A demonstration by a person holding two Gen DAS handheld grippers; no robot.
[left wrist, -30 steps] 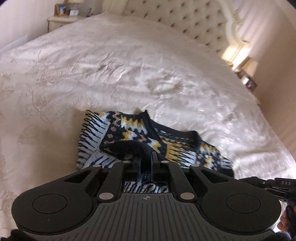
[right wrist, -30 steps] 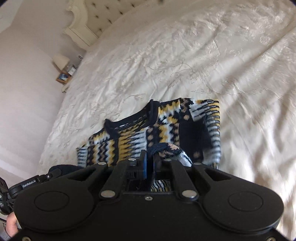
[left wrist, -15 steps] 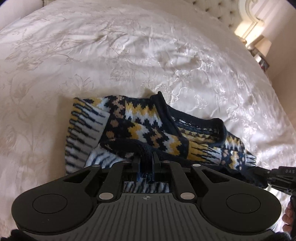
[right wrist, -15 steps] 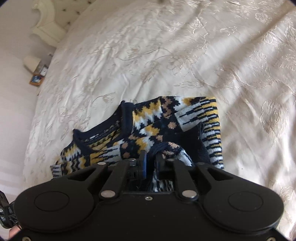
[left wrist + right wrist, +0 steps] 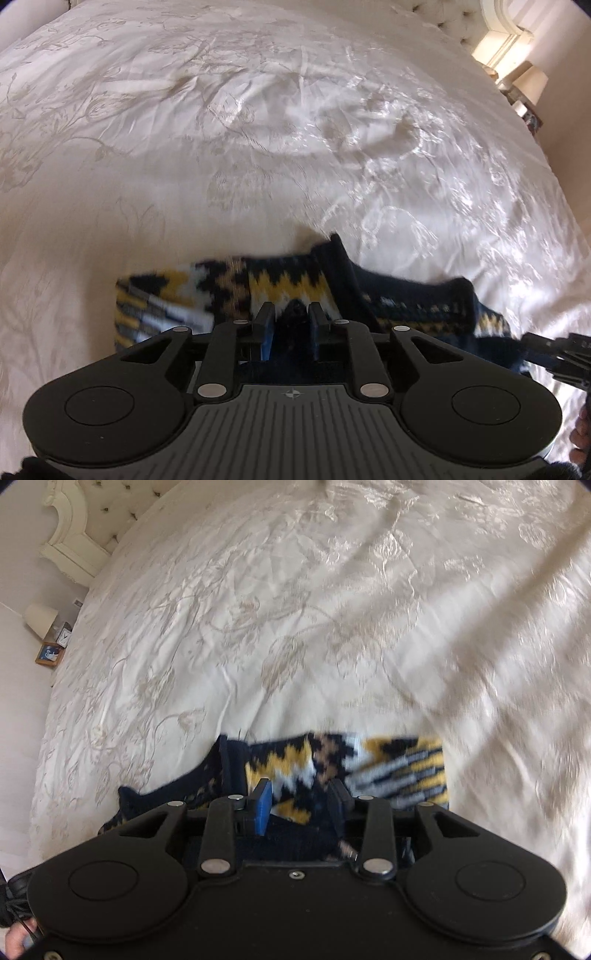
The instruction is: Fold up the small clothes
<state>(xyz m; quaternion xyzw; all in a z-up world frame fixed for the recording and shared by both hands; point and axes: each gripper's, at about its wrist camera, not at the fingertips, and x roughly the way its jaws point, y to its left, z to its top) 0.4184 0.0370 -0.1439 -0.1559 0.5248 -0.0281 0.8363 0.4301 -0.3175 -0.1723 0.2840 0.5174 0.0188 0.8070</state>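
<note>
**Right gripper loosened over the sweater**

The right gripper point(image 5: 299, 794) pointed down at a patterned sweater point(image 5: 295, 764) lying on a cream bedspread point(image 5: 295, 609). Its jaws had just been opening; they stood apart, with the navy, yellow and white knit showing in the gap and no pad pressing it. The striped part of the sweater lay toward 2 o'clock of the gripper. A headboard point(image 5: 77, 528) stood at 10 o'clock in the view, a lamp point(image 5: 40, 618) below it.

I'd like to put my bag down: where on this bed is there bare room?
The bedspread lies bare beyond the sweater, toward the headboard, and on either side of it. It is crowded only where both grippers meet the sweater.
</note>
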